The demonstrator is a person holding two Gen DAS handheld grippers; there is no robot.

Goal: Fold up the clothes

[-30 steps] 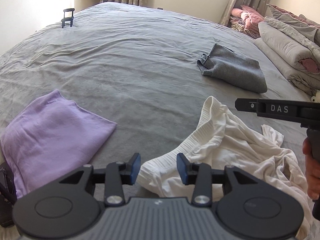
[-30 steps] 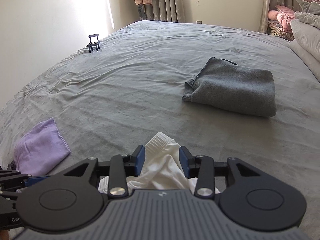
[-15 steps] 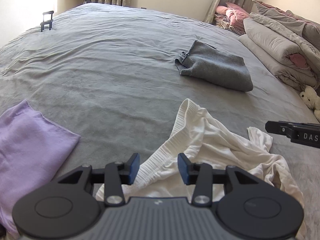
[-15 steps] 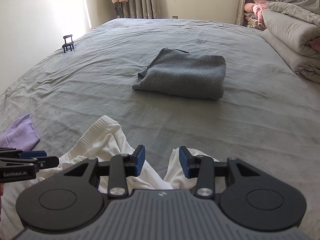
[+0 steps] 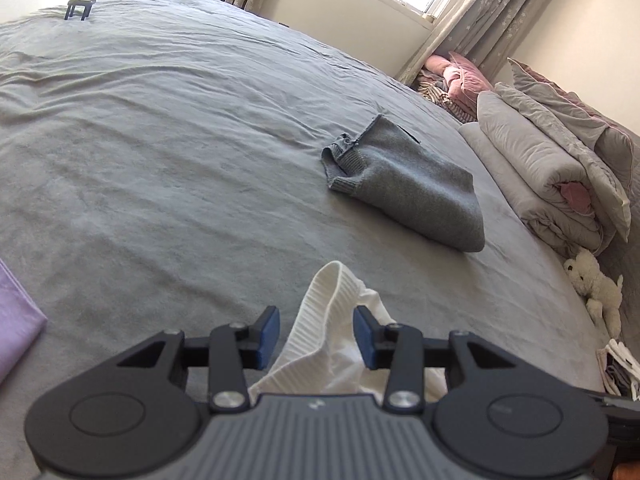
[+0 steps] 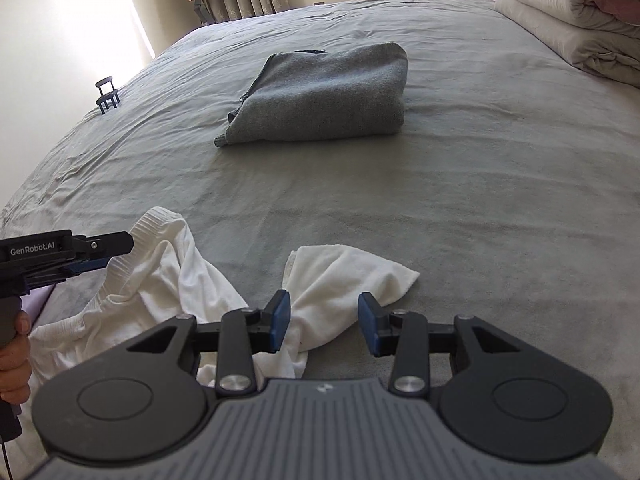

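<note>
Both grippers, left gripper (image 5: 316, 334) and right gripper (image 6: 323, 322), advanced over the white garment (image 6: 168, 280), fingers spread, unpinched.

Clothes spread across the bed, with a gripper at each end of the loose one.

The crumpled garment (image 6: 168, 280) lies on the bed (image 5: 168, 152) nearest the grippers, the left gripper (image 5: 316, 334) over its ribbed hem, the right gripper (image 6: 323, 322) over its other end. Beyond it sits the folded sweater (image 6: 324, 96), with rolled quilts (image 5: 536, 168) along the right edge. A folded cloth (image 5: 16, 328) lies far left, a small stand (image 6: 107, 94) at the far left edge.
</note>
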